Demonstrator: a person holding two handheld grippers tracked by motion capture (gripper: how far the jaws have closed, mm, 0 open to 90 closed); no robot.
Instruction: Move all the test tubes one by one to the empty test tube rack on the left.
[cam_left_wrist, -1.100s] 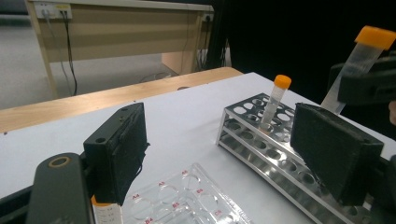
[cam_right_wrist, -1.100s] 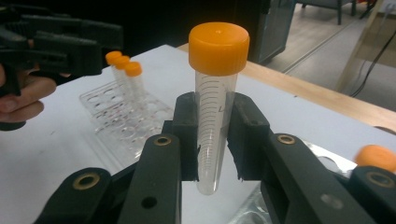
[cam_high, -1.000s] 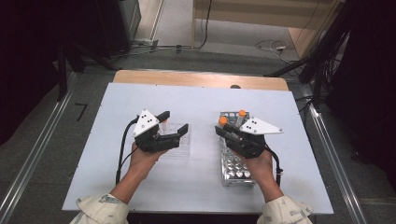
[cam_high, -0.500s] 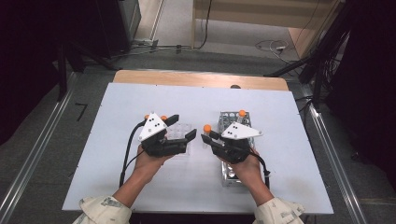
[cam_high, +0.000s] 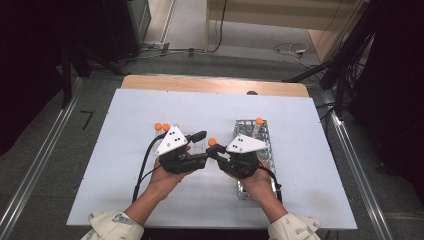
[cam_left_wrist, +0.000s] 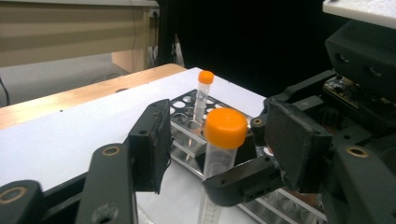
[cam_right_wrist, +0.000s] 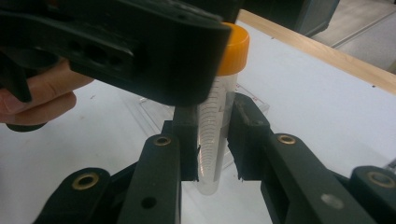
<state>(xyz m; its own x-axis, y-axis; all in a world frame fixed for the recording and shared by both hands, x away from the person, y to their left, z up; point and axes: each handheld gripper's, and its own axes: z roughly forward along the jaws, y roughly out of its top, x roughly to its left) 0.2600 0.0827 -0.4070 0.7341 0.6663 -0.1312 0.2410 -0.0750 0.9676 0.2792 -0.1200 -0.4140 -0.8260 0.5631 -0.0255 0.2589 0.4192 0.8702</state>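
Right gripper (cam_right_wrist: 212, 140) pinches a clear tube with an orange cap (cam_right_wrist: 217, 107) around its graduated body, the two pads pressed against either side, the tube upright and lifted off the white table (cam_high: 150, 210). In the high view this tube (cam_high: 212, 142) sits between the two hands, its cap just left of the right gripper (cam_high: 216, 151). Left gripper (cam_left_wrist: 224, 154) is brought up against it: in the left gripper view the orange cap (cam_left_wrist: 225, 128) stands between the two pads, which have just been closing in, yet a gap remains on the left side and contact on the right cannot be told. Left jaws thus part spread around the cap, not yet clamping it. Behind the tube, a metal rack (cam_left_wrist: 187, 112) lies on the table with one more capped tube (cam_left_wrist: 203, 93) standing in a far hole; in the high view the rack (cam_high: 265, 145) runs under the right hand. A clear plastic box (cam_high: 192, 145) lies under the left gripper (cam_high: 200, 150), two orange caps (cam_high: 161, 127) beside it.
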